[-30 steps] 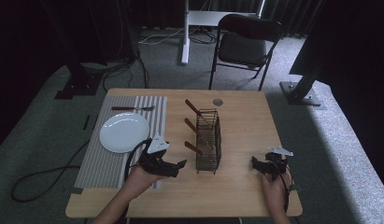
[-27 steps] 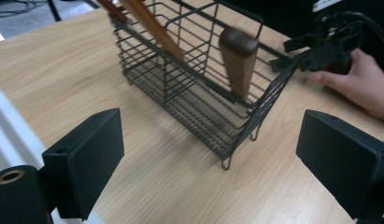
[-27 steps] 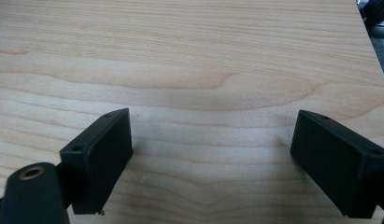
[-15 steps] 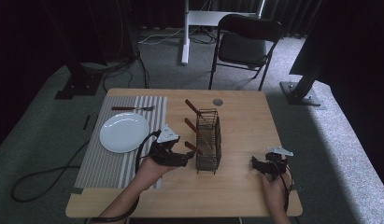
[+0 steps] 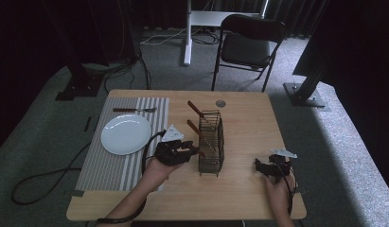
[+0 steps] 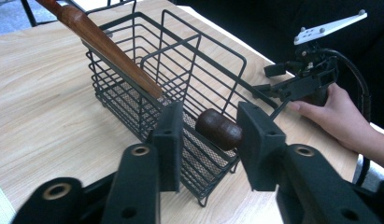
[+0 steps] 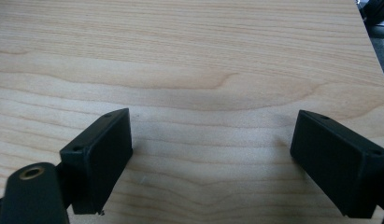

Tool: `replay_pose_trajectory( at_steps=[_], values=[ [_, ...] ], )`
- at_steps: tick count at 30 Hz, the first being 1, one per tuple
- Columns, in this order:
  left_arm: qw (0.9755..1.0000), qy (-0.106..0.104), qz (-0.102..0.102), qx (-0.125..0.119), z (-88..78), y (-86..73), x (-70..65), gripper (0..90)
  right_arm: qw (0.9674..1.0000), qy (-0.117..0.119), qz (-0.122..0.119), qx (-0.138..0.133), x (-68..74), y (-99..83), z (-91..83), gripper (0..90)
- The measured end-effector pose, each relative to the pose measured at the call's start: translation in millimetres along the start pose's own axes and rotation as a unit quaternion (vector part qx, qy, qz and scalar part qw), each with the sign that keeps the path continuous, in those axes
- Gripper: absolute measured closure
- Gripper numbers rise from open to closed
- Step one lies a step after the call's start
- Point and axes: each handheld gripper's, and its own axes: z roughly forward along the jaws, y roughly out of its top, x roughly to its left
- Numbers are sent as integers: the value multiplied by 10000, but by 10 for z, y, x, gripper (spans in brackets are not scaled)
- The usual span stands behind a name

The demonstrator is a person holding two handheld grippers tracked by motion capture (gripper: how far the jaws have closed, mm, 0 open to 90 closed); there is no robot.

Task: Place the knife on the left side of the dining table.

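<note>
Wooden table (image 5: 239,123), one, light-grained, carries all items. One striped placemat (image 5: 111,161) covers its left part; on it lie one white plate (image 5: 126,134) and one utensil (image 5: 134,110) along the far edge, type not clear. One small round disc (image 5: 221,103) sits near the far edge.

One black wire basket (image 5: 212,142) stands upright at table centre, its long axis running near to far. Three wooden handles are counted in the high view, all slanting up and out to the left over the basket's side. In the left gripper view the upper handle (image 6: 103,44) runs diagonally up to the left, and the nearest handle's rounded dark end (image 6: 219,129) points toward the camera.

Left gripper (image 6: 208,135) is just beside the basket's left side, forearm reaching diagonally from the near edge. Its jaws stand partly apart on either side of that rounded end; contact cannot be told, but a gap shows on the left.

Right gripper (image 7: 208,158) rests low near the table's right near corner, well apart from the basket, jaws wide with bare wood between them.
</note>
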Motion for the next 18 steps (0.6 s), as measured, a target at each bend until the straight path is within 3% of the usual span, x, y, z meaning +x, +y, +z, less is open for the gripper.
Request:
replay_pose_trajectory(
  at_steps=[3,10,18],
  values=[
    [10000,-8,29,45,20,-9,-8,695,10000,1,1,0,0,0,0,122],
    [9991,-400,-100,-55,28,7,-10,747,10000,0,-4,-2,-1,0,0,122],
    [9991,-350,-65,-230,9,82,-42,751,10000,0,-2,1,-1,0,0,122]
  ],
)
